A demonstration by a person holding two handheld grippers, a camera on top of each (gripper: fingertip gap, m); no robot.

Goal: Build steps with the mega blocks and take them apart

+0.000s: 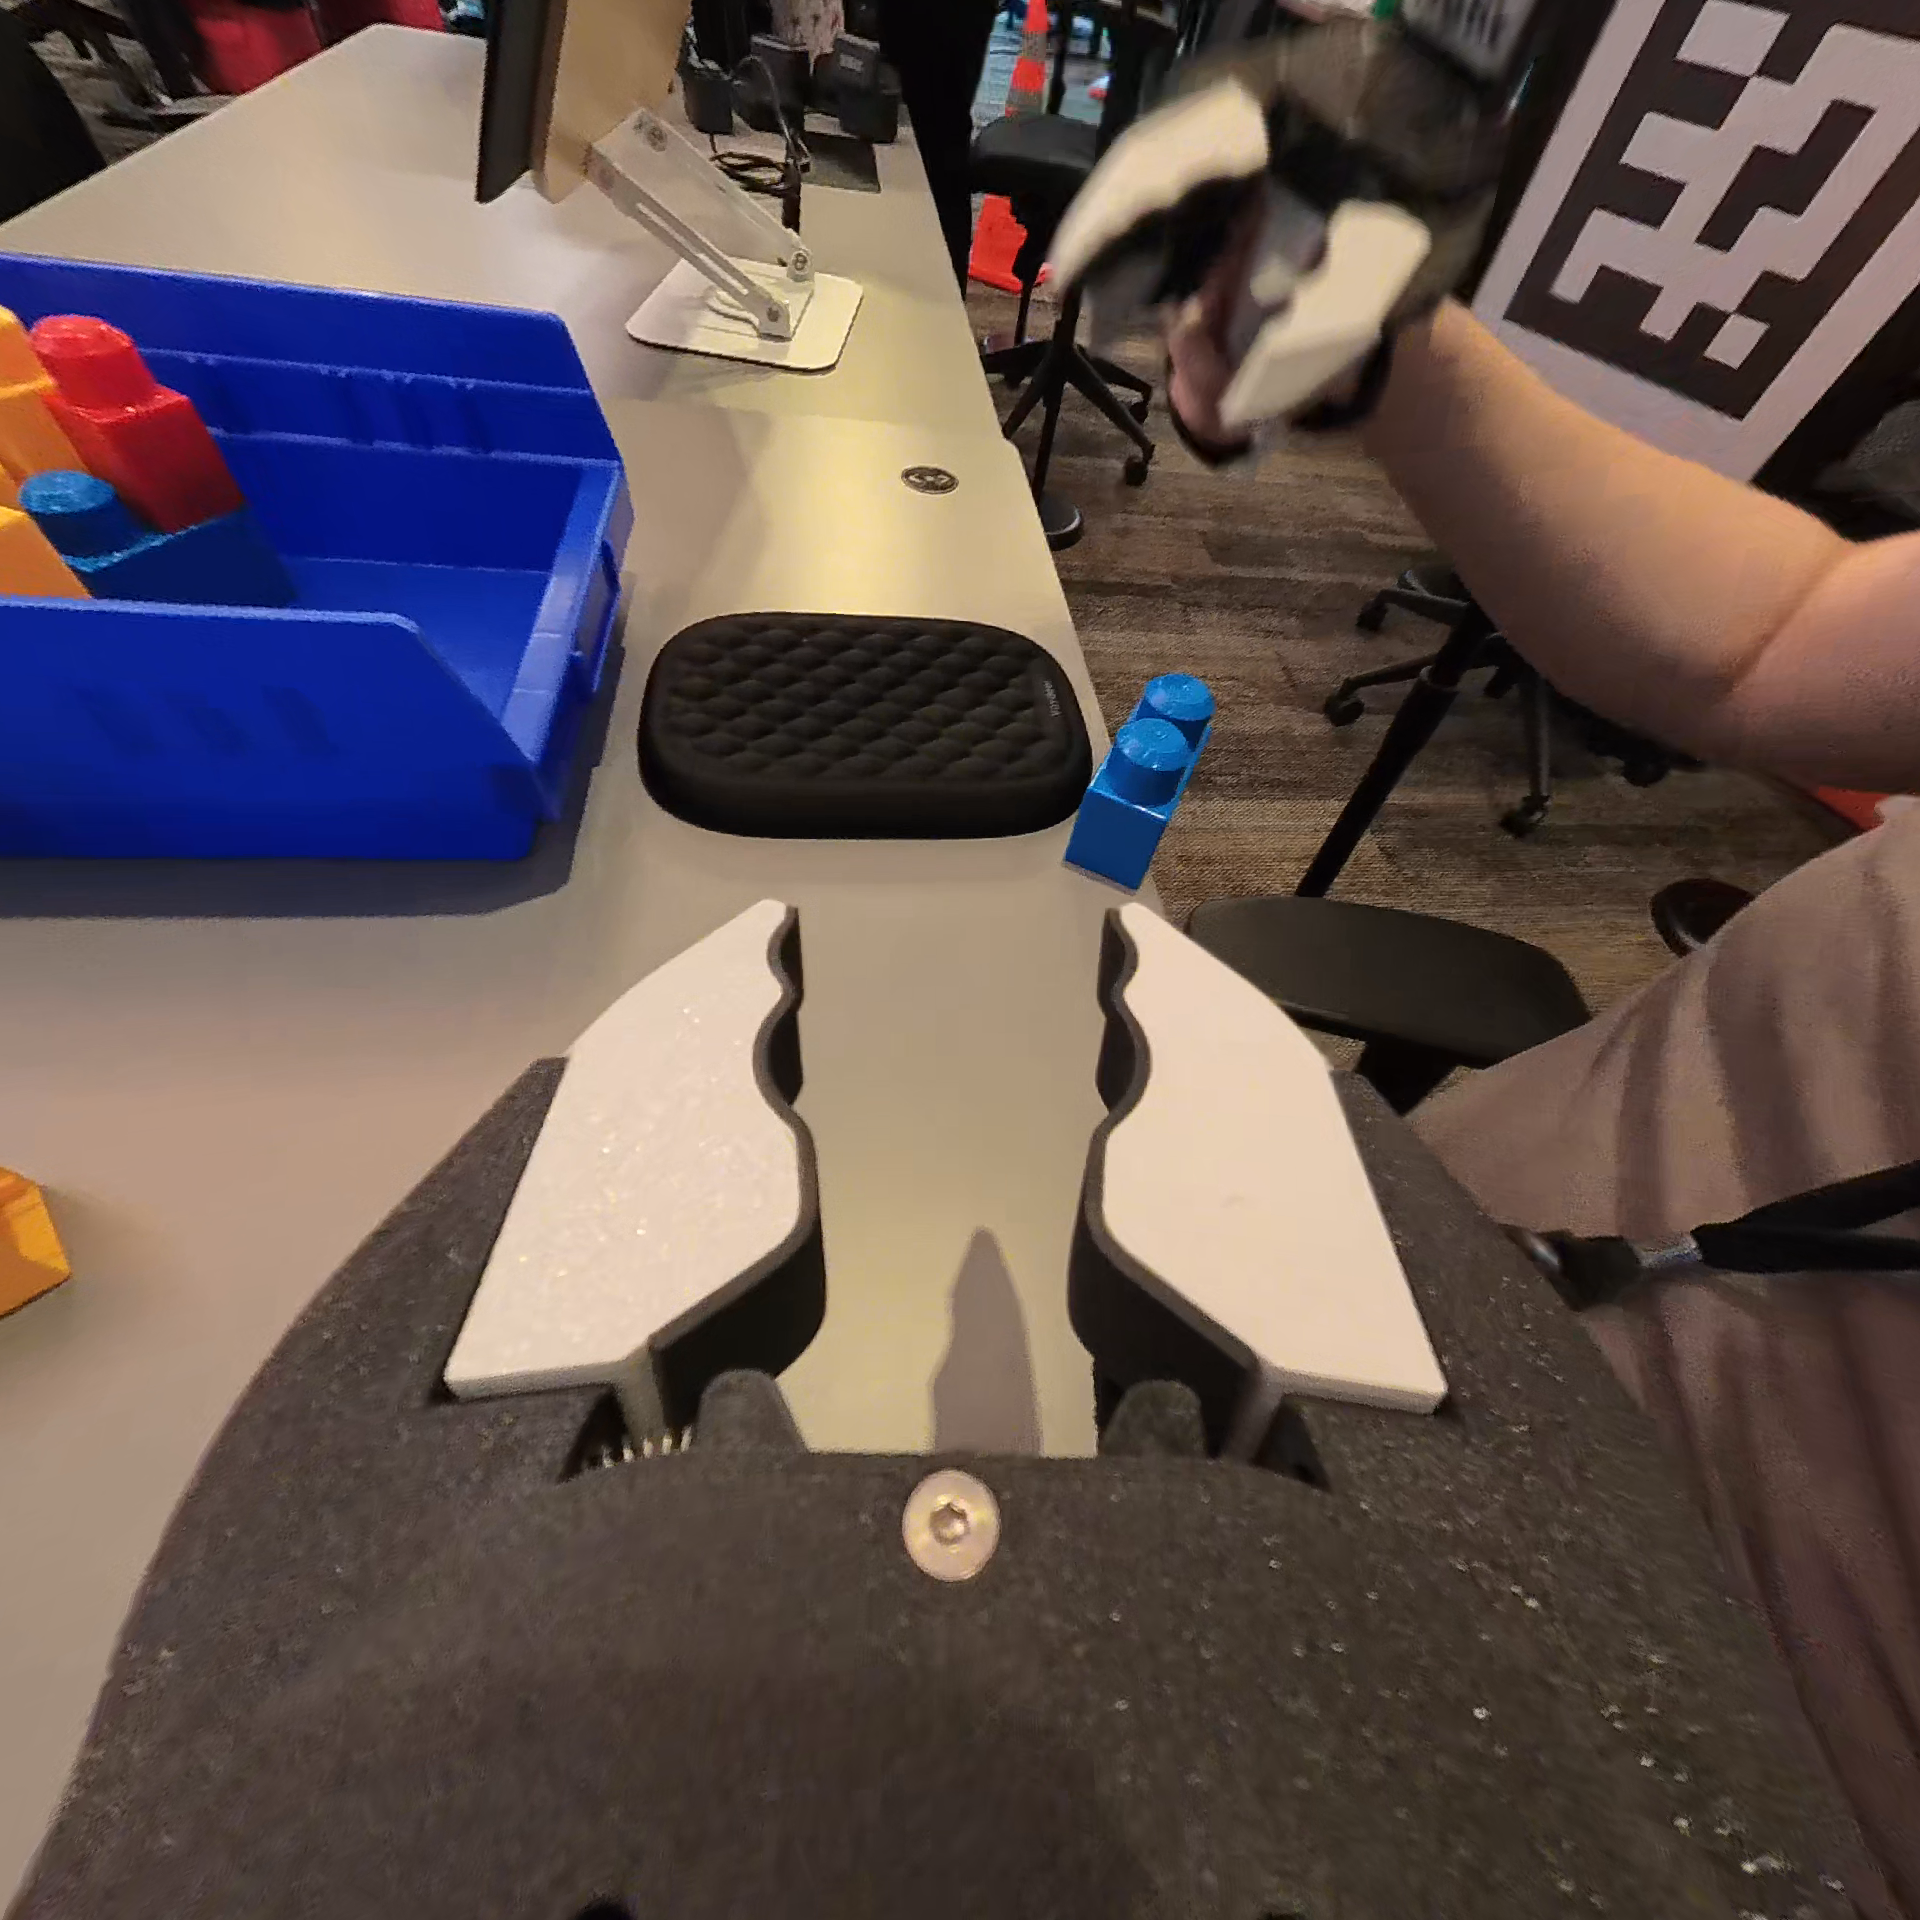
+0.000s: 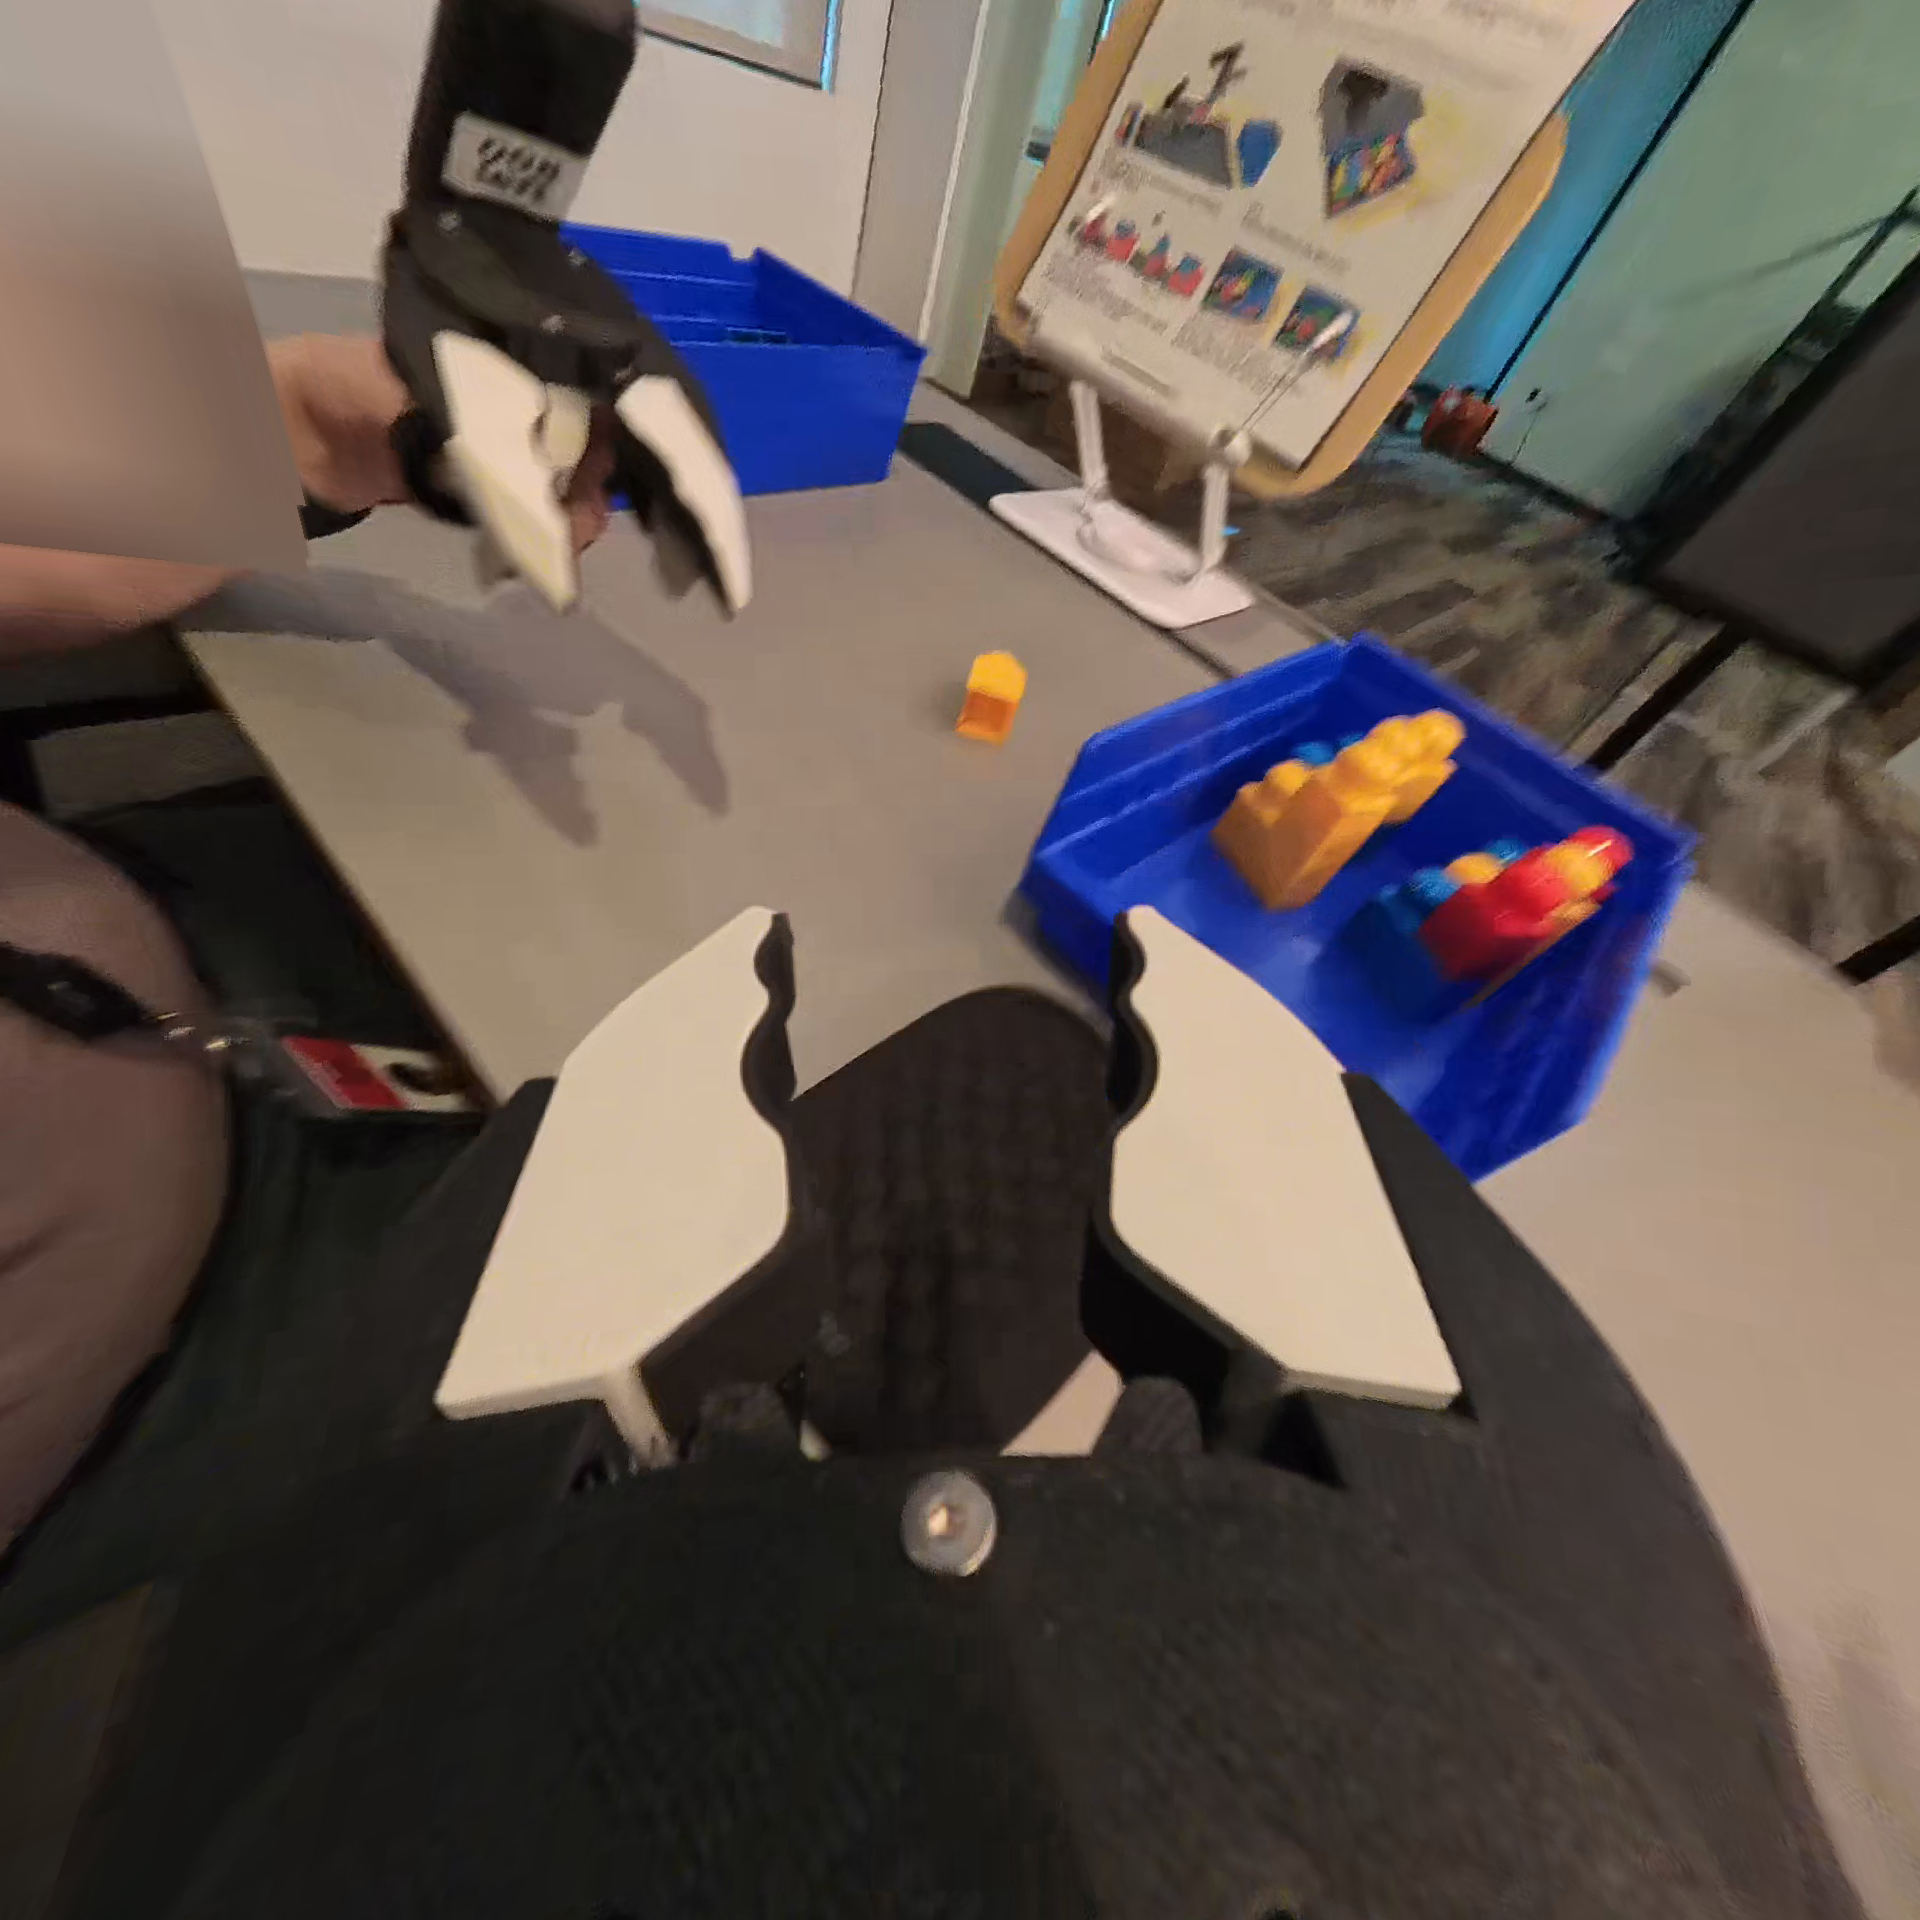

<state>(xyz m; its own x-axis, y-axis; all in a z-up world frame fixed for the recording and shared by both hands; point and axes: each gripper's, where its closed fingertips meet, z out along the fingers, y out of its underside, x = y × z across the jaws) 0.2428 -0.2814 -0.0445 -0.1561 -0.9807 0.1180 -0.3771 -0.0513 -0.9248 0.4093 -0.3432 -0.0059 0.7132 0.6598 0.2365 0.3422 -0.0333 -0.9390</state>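
My left gripper [image 1: 951,925] is open and empty, low over the grey table [image 1: 914,1143]. A blue two-stud block [image 1: 1138,790] stands ahead and to the right of it at the table's edge, beside a black pad [image 1: 862,727]. My right gripper [image 2: 951,925] is open and empty above the black pad [image 2: 935,1195]. It also shows blurred in the air in the left wrist view [image 1: 1174,332]. A small orange block [image 2: 992,696] lies on the table. A blue bin [image 2: 1434,1081] holds orange steps [image 2: 1340,800] and a red and blue stack [image 2: 1507,894].
The near blue bin [image 1: 343,727] sits left of the pad. A second blue bin [image 2: 810,384] stands farther back. A picture board on a white stand [image 2: 1278,229] is at the table's far end. The table edge runs close on the right, with stools below. An orange block [image 1: 26,1236] shows at the left border. The tips of one gripper are about 20 cm away from the tips of the other. The right tips stand about 12 cm off the blue two-stud block [image 1: 1138,790].
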